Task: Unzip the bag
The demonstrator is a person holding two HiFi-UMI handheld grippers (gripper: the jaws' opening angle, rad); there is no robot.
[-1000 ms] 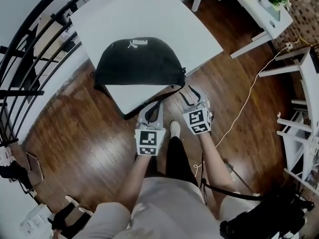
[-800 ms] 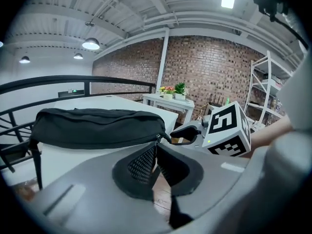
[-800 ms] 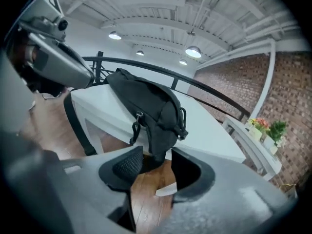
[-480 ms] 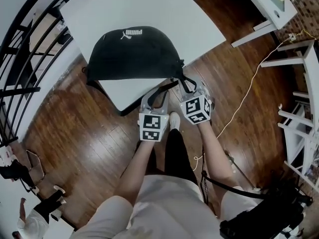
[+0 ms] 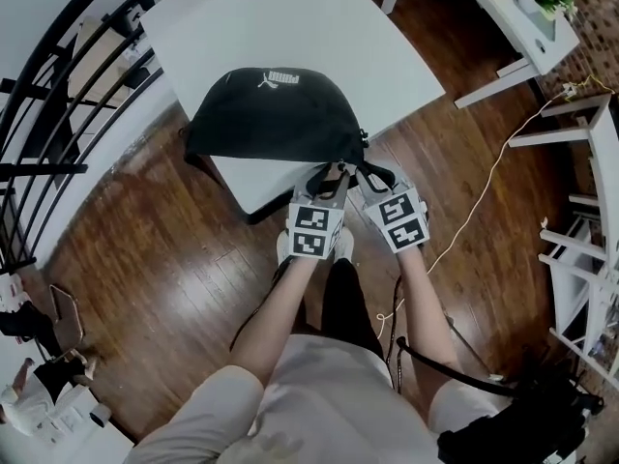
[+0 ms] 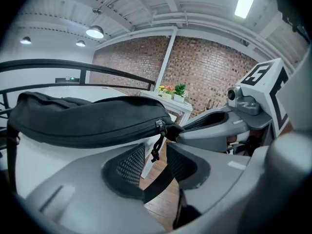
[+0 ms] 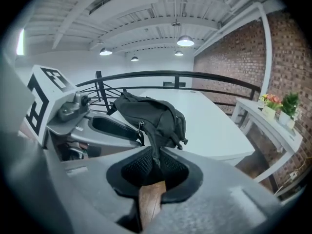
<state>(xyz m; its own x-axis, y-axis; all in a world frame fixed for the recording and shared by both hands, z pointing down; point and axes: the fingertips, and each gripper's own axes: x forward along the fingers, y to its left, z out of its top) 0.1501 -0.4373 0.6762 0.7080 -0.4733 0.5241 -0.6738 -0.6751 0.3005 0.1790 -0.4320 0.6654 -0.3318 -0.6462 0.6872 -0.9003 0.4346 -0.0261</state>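
Nearest, the person's forearms (image 5: 280,307) reach out over the wooden floor (image 5: 174,259). The left gripper (image 5: 325,176) has its jaws spread, having just been opening. The zip pull's cord (image 6: 155,149) dangles between the pads, gripped by neither. Just beside it, the right gripper (image 5: 373,174) has just been closing and now pinches the strap (image 7: 154,147) at the near end of the black Puma waist bag (image 5: 273,116). The bag lies on the white table (image 5: 290,27), this end at the table's edge. The slider (image 6: 160,126) sits at that end and the zip beyond looks shut, so I judge the bag braced but unzipping not begun: the pull has yet to be gripped and drawn along
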